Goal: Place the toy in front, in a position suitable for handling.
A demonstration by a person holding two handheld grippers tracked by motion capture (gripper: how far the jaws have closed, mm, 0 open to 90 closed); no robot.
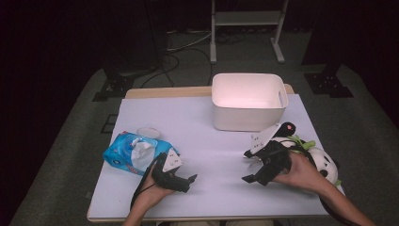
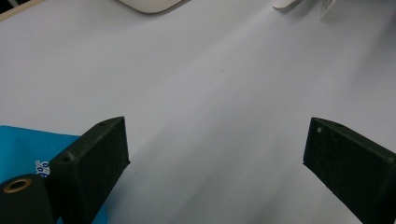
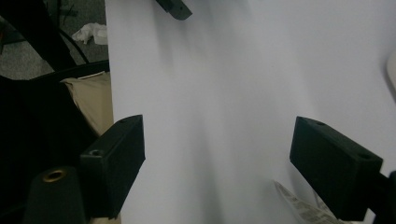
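Both forearms enter low in the high view, and each of my claws rests above the pale surface point(image 1: 207, 150) with nothing in its grip. My left claw point(image 1: 188, 181) has its jaws standing wide apart, bare sheet between them, just beside the blue tissue pack point(image 1: 129, 153), whose corner shows by one jaw in the left gripper view. My right claw point(image 1: 249, 165) is likewise spread and empty, close in front of the panda soft toy point(image 1: 324, 165) lying at the surface's right edge. I judge that both are parked over clear ground, each near the item it would most easily reach. An empty white bin point(image 1: 248, 101) sits at the far side, open top up, plausibly where the items will go. A small white disc point(image 1: 148, 132) lies behind the pack. Beyond the wooden far rim point(image 1: 164, 92), grey carpet, trailing cables and a pale metal stand's feet point(image 1: 247, 47) fade into a dark room.
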